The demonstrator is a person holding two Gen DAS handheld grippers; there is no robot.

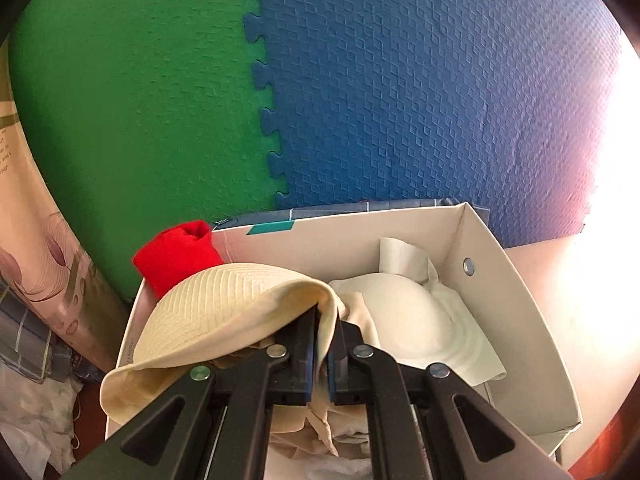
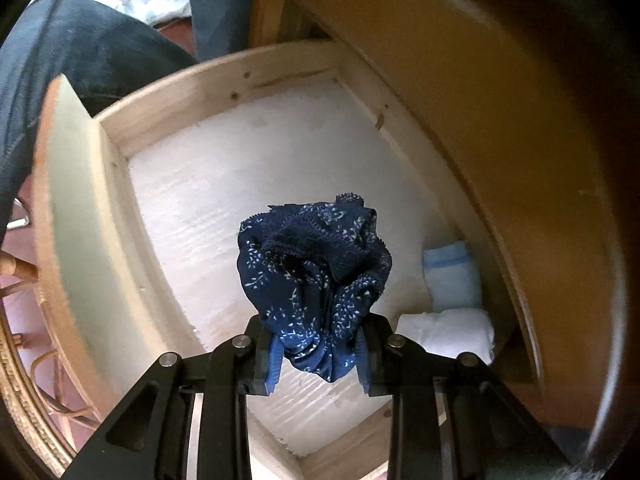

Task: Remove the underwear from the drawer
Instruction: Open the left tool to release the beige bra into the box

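Left wrist view: the left gripper (image 1: pixel 326 328) is clamped on a cream bra (image 1: pixel 224 312) over a white box (image 1: pixel 524 320); no writing is legible.

Right wrist view: the right gripper (image 2: pixel 316 348) pinches navy patterned underwear (image 2: pixel 316 276) above the wooden drawer (image 2: pixel 208 84).

You had foam floor mats ahead of you: a green mat (image 1: pixel 132 120) locked by puzzle teeth into a blue mat (image 1: pixel 420 92). Strong glare (image 1: pixel 616 208) washed out the right edge. A patterned curtain (image 1: pixel 44 264) hung on the left, above checked cloth (image 1: pixel 24 340). In the right view, a brown wooden cabinet front (image 2: pixel 500 92) curved past, and wicker furniture (image 2: pixel 24 380) stood lower left.
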